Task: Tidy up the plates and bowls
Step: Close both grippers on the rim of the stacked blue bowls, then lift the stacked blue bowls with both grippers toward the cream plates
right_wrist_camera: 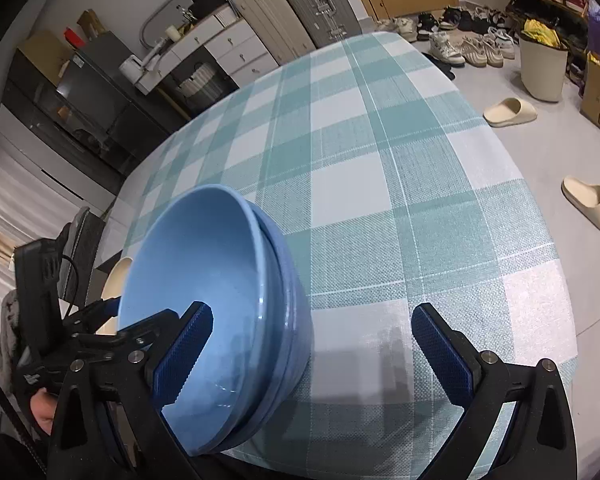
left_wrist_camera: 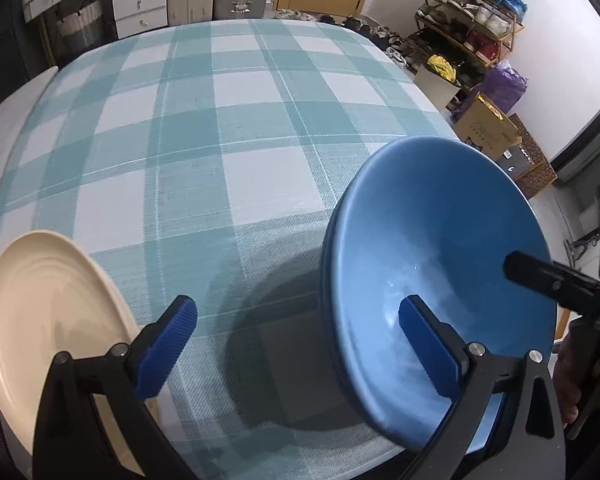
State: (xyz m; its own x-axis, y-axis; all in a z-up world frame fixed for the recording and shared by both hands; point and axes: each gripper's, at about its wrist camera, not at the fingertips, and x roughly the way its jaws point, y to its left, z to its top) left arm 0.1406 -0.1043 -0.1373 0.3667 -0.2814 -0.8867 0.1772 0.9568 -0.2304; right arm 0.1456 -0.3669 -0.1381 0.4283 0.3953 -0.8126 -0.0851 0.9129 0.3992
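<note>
Two blue bowls [left_wrist_camera: 440,248] sit nested, one inside the other, near the table's front edge; they also show in the right wrist view [right_wrist_camera: 204,280]. A cream plate [left_wrist_camera: 48,320] lies at the front left of the table, and a sliver of it shows behind the bowls in the right wrist view [right_wrist_camera: 116,280]. My left gripper [left_wrist_camera: 296,340] is open, its right finger over the bowl's inside and its left finger near the plate. My right gripper [right_wrist_camera: 312,344] is open, its left finger inside the bowl and its right finger over the cloth.
A teal and white checked cloth [left_wrist_camera: 228,120] covers the table. Suitcases [right_wrist_camera: 300,12], drawers [left_wrist_camera: 140,0], a shoe rack [left_wrist_camera: 472,20], a cardboard box [left_wrist_camera: 488,128], a bin [right_wrist_camera: 544,64] and slippers [right_wrist_camera: 588,204] stand around on the floor.
</note>
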